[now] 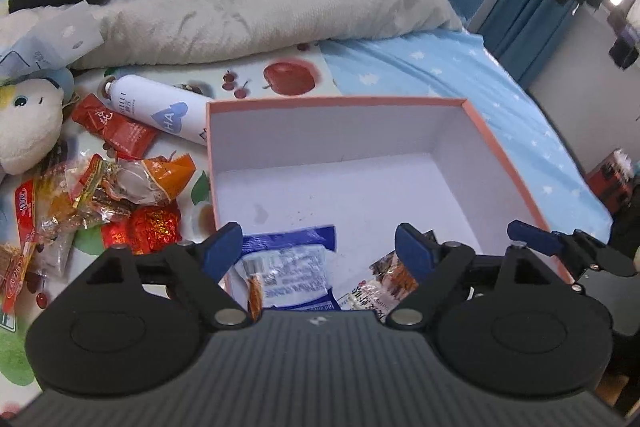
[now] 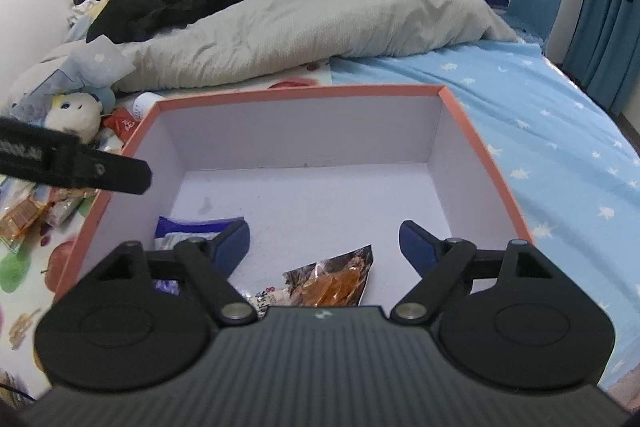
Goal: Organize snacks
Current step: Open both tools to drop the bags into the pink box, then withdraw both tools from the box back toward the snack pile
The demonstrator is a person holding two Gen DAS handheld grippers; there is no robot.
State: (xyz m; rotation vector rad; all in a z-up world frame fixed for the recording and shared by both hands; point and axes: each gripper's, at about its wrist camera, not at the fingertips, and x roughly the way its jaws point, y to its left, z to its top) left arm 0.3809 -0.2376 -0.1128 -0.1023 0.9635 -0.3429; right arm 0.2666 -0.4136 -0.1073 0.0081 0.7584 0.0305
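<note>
Over the near end of the box (image 1: pixel 500 151) both claws hang, and both are spread wide with nothing between the fingers. The left claw (image 1: pixel 318 251) stands above a blue and white packet (image 1: pixel 288 267) that lies on the box floor, against the left wall. The right claw (image 2: pixel 324 245) is just above an orange snack bag (image 2: pixel 332 283), which also lies inside, near the front wall. So two snacks are already in the box, and most of the floor is bare.

Further out, on the fruit-print sheet (image 1: pixel 288 75) to the left of the box, a heap of snacks (image 1: pixel 100 195) waits: red, orange and foil wrappers, close together and partly one over another. A white bottle (image 1: pixel 160 107) lies beside the box corner, and a plush toy (image 1: pixel 28 131) is at the edge of the heap.

The risks seem to be these. The wrappers are thin and slippery, so a claw may pinch two at once or lose one over the bed. The box stands on soft bedding, and a push on its wall could shift or tip it. The two claws are near each other, so they may collide.
</note>
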